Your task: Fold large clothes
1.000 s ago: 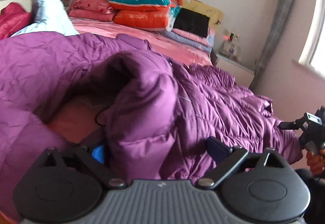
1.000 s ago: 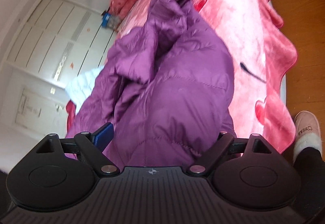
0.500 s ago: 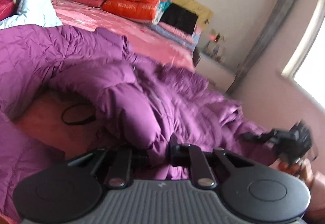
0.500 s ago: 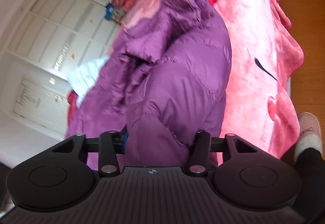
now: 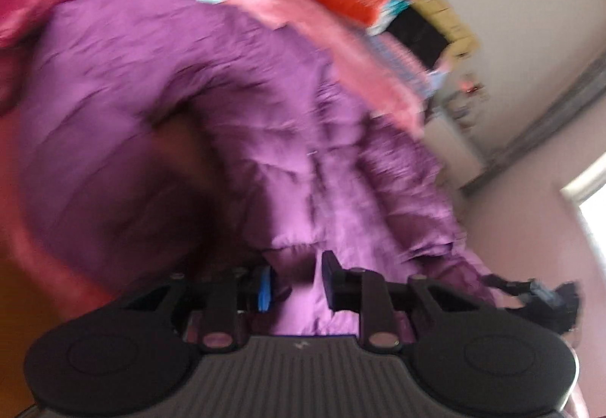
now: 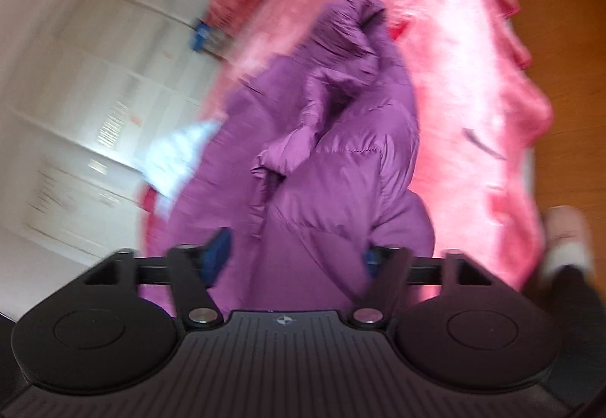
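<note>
Left wrist view, badly blurred, shows the left gripper (image 5: pixel 295 283) with its jaws narrow but opening, a fold of the purple quilted down jacket (image 5: pixel 235 107) between the blue pads; whether they press on it I cannot tell. Ahead of both tools the jacket lies bunched on the pink plush bedspread (image 6: pixel 466 85), one puffy section rising straight in front of the right gripper (image 6: pixel 293 259). That gripper's jaws are opening wide, cloth bulging between the fingers with no pad visibly pressing. Judging from the heaped, uneven cloth, the fold is at an early stage, a grasp being reset. Next, each tool likely needs a firm pinch on an edge near its tips, then a lift to spread the jacket flat.
</note>
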The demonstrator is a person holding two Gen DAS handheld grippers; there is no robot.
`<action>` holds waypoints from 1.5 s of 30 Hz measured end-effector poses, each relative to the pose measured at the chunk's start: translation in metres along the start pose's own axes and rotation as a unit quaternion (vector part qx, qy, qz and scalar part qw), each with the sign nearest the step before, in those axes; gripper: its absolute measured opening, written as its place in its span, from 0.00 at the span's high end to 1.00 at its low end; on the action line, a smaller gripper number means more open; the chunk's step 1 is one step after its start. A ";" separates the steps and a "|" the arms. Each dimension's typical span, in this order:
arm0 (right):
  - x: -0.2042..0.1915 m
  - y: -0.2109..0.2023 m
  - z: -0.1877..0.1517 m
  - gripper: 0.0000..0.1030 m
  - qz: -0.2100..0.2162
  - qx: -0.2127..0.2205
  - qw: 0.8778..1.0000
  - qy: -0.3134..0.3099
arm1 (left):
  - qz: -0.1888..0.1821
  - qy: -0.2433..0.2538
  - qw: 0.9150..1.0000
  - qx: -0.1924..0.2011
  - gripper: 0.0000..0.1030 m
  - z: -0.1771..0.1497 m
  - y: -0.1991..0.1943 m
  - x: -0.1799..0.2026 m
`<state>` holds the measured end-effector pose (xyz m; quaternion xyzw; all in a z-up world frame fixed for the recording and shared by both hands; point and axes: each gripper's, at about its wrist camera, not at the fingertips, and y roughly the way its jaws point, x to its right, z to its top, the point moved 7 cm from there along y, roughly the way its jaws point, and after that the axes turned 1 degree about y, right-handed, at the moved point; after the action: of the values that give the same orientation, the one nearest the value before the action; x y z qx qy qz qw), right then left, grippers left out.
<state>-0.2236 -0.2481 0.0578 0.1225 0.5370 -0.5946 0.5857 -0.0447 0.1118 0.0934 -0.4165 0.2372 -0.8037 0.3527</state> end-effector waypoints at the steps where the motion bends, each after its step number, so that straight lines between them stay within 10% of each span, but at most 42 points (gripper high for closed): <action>1: 0.005 0.002 -0.005 0.02 -0.030 -0.001 0.999 -0.018 | 0.025 0.009 1.000 0.002 0.70 -0.007 -0.002 -0.005; 9: 0.024 -0.026 -0.009 0.01 -0.195 0.067 0.974 -0.100 | 0.062 0.116 0.989 0.072 0.39 -0.014 -0.034 0.020; 13: 0.002 -0.035 -0.009 0.00 -0.202 0.093 0.962 -0.157 | 0.057 0.178 0.981 0.054 0.35 -0.029 -0.030 0.033; 18: -0.011 -0.035 -0.032 0.00 -0.201 0.058 0.956 -0.206 | 0.066 0.227 0.972 0.010 0.35 -0.057 -0.027 0.032; 28: 0.014 -0.024 -0.074 0.00 -0.302 -0.032 0.885 -0.353 | 0.131 0.328 0.935 -0.040 0.28 -0.102 -0.011 0.027; 38: 0.017 -0.004 -0.048 0.00 -0.323 0.027 0.877 -0.354 | 0.189 0.375 0.907 -0.010 0.28 -0.104 0.026 0.033; 45: -0.014 -0.006 -0.020 0.00 -0.244 0.104 0.913 -0.309 | 0.202 0.344 0.910 0.113 0.20 -0.056 0.019 0.050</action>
<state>-0.2343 -0.2260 0.0638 -0.1417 0.2779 -0.7797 0.5429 -0.1051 0.0661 0.0756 -0.0143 0.3304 -0.8300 0.4492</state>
